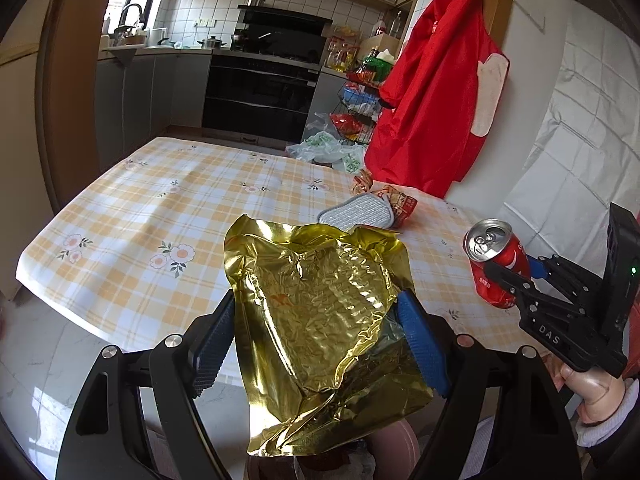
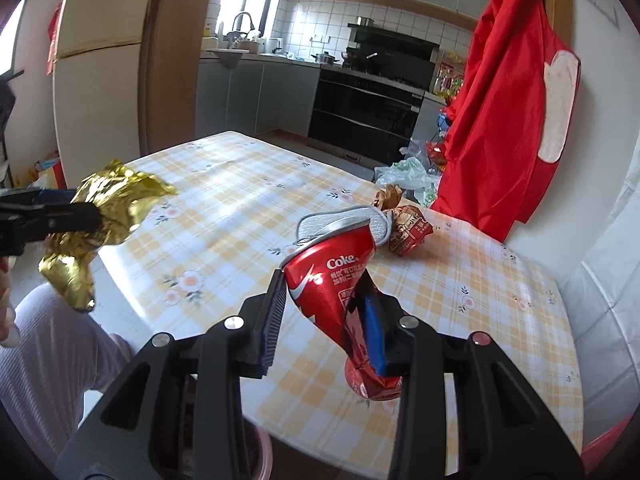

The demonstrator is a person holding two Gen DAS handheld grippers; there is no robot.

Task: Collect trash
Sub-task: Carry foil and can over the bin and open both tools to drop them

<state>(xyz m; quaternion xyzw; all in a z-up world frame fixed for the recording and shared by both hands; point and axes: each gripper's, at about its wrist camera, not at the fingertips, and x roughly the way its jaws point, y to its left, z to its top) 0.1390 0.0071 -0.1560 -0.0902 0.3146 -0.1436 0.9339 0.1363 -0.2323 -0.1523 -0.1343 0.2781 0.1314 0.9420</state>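
While both grippers hang above the checked table, each view gives the following.

Left wrist view, left gripper (image 1: 316,344): jaws set wide and clamped on a crumpled gold foil bag (image 1: 320,320), blue pads pressing its two sides.
Left wrist view, gold foil bag: lifted clear of the table (image 1: 160,200), over its near edge.
Left wrist view, right gripper (image 1: 516,276): at the right edge, grasping a red cola can (image 1: 496,260), a hand (image 1: 592,388) on its handle.
Left wrist view, table: a grey sponge pad (image 1: 352,212) lies beside a crumpled red wrapper (image 1: 400,200) near the far right side.

Right wrist view, right gripper (image 2: 324,316): jaws pinched on the dented red cola can (image 2: 336,280), which is crushed narrow between the pads.
Right wrist view, red cola can: tilted, held above the table (image 2: 480,300).
Right wrist view, left gripper (image 2: 92,216): at the left, gripping the gold foil bag (image 2: 116,208) off the table's edge.
Right wrist view, background: a red apron (image 2: 504,120) hangs at the right.
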